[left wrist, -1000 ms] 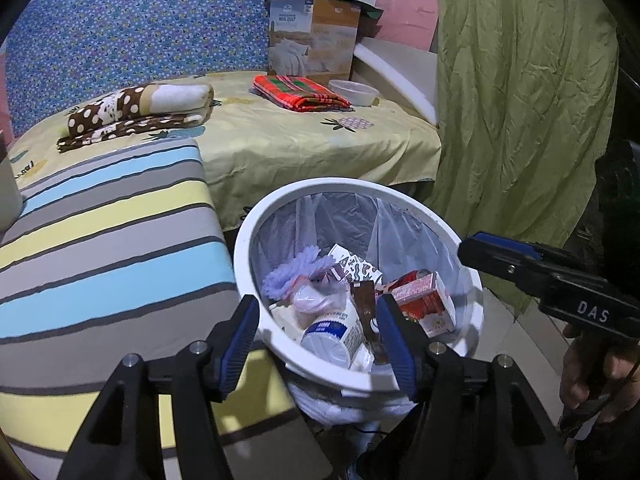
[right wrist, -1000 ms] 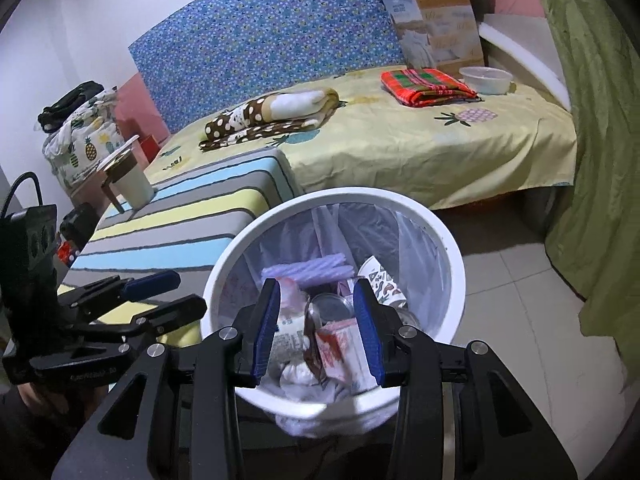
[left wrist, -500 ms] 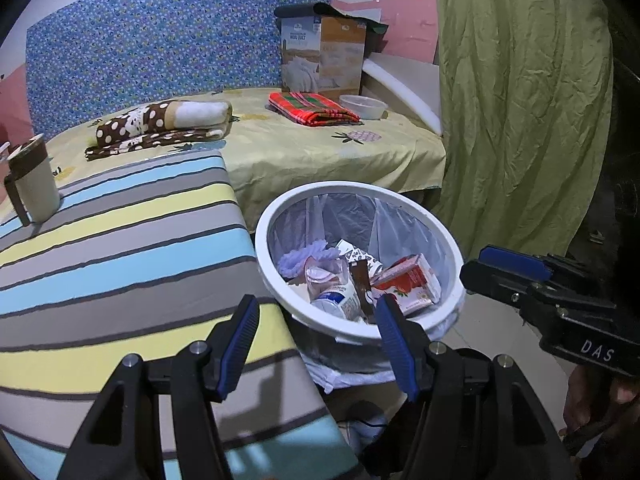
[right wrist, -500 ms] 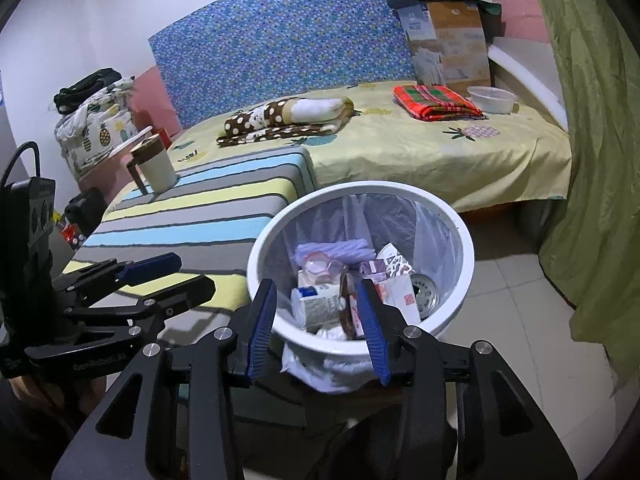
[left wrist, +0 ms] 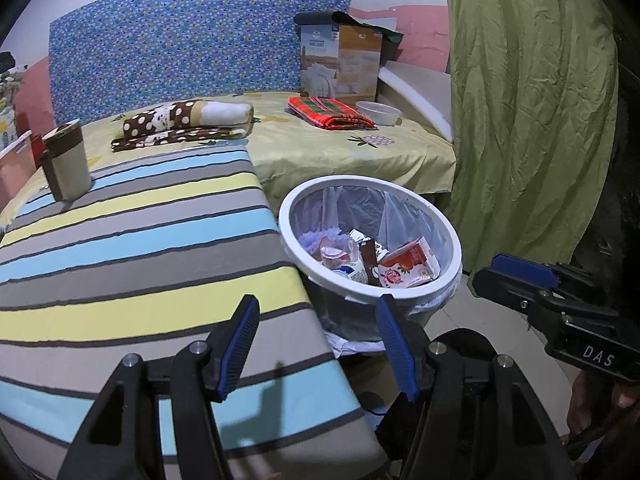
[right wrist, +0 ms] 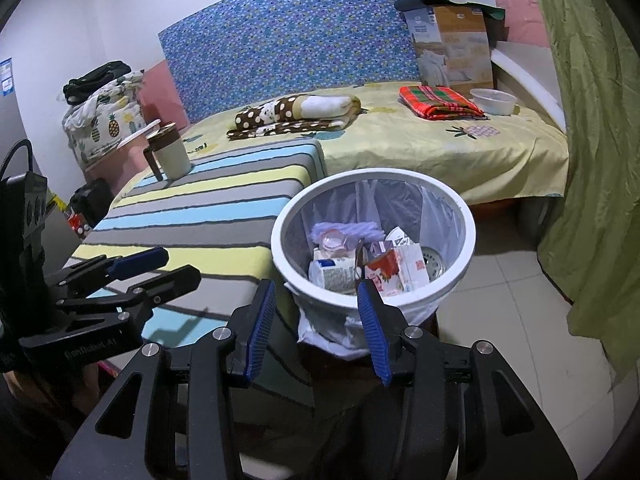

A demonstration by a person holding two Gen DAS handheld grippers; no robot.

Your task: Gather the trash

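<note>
A white trash bin (left wrist: 285,220) (right wrist: 276,240) with a clear liner stands on the floor between a striped surface and a bed. Inside lie a red and white carton (left wrist: 408,266) (right wrist: 400,270), a white bottle (right wrist: 330,274), a brown wrapper and other scraps. My left gripper (left wrist: 318,344) (right wrist: 152,268) is open and empty, above the striped surface's corner, short of the bin. My right gripper (right wrist: 317,320) (left wrist: 516,276) is also open, with nothing between its blue pads, just before the bin's near rim.
The striped padded surface (left wrist: 140,240) carries a lidded mug (left wrist: 68,164). The bed (left wrist: 340,156) holds a dotted blanket (left wrist: 188,120), a red plaid cloth (left wrist: 328,112), a bowl (left wrist: 378,113) and a cardboard box (left wrist: 344,64). A green curtain (left wrist: 528,120) hangs at the right.
Both grippers have drawn back from over the bin, which now looks smaller and farther off. More of the striped surface shows. The right jaws stand slightly wider.
</note>
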